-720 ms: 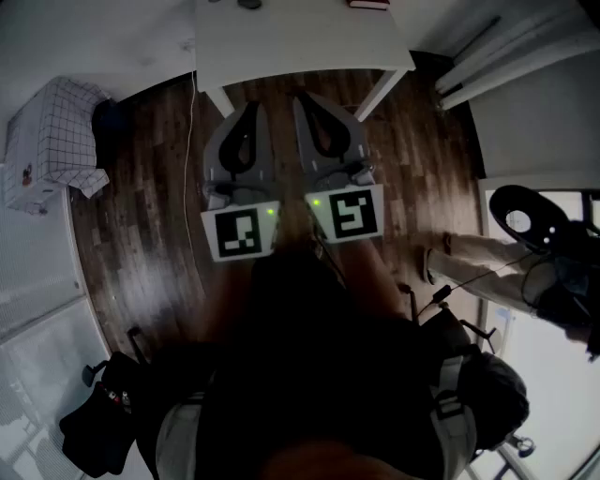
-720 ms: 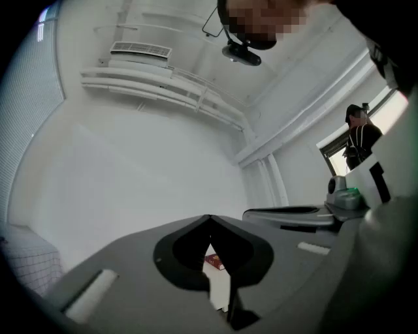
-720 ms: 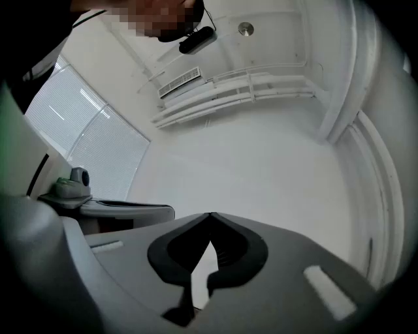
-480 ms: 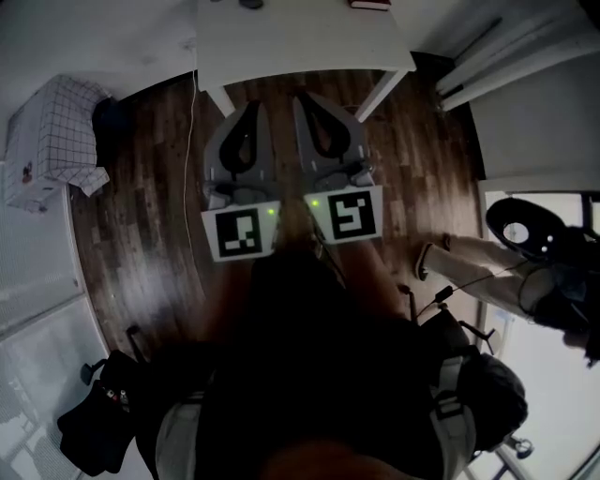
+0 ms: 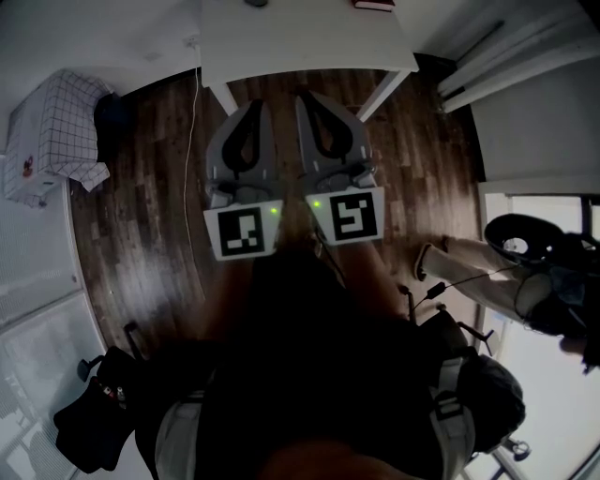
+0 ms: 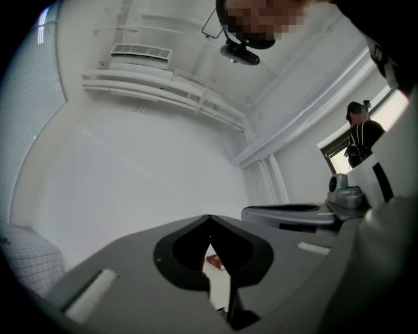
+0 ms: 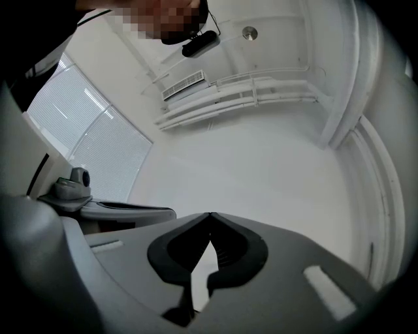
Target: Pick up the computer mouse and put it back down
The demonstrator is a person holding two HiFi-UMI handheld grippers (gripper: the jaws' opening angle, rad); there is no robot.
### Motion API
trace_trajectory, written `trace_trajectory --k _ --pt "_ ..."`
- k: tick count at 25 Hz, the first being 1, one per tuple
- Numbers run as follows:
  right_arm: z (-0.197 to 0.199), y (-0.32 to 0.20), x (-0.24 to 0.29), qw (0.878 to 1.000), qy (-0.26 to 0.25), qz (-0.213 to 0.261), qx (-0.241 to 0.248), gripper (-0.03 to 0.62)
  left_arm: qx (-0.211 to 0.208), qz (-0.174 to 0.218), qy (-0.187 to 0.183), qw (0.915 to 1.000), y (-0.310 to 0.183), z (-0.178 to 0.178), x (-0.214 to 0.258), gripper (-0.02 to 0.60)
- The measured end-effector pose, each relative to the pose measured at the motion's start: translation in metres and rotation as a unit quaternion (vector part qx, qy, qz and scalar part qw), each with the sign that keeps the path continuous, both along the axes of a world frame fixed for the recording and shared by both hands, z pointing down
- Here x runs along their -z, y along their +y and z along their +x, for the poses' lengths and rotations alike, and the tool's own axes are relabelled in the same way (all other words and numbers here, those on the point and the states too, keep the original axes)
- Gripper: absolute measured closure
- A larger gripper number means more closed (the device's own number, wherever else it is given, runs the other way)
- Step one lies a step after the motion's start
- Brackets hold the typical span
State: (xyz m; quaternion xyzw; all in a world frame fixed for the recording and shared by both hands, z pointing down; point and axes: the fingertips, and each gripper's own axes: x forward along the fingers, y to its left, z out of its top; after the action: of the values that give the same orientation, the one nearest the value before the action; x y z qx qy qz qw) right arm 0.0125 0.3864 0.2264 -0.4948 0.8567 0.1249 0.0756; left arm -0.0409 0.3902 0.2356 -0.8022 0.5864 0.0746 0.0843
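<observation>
We had left tool (image 5: 255, 103) and right tool (image 5: 302, 94) clenched, empty, short of the bench (image 5: 309, 47); the likely mouse (image 5: 254, 3) sat dead ahead of the left.

Dark mouse (image 5: 255, 3) on white table (image 5: 309, 47), cropped at top edge.
</observation>
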Motion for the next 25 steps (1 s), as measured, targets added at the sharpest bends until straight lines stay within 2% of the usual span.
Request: trace_trajectory --k 11,25 --pt "-0.027 0.01 0.0 1.0 0.004 0.0 0.012 0.58 0.015 0.005 0.002 0.9999 0.012 -0.027 0.001 0.581" --pt "-0.098 -0.004 -0.001 1.0 0.009 0.005 0.008 0.58 0.012 0.009 0.011 0.9998 -0.001 -0.099 -0.002 0.581"
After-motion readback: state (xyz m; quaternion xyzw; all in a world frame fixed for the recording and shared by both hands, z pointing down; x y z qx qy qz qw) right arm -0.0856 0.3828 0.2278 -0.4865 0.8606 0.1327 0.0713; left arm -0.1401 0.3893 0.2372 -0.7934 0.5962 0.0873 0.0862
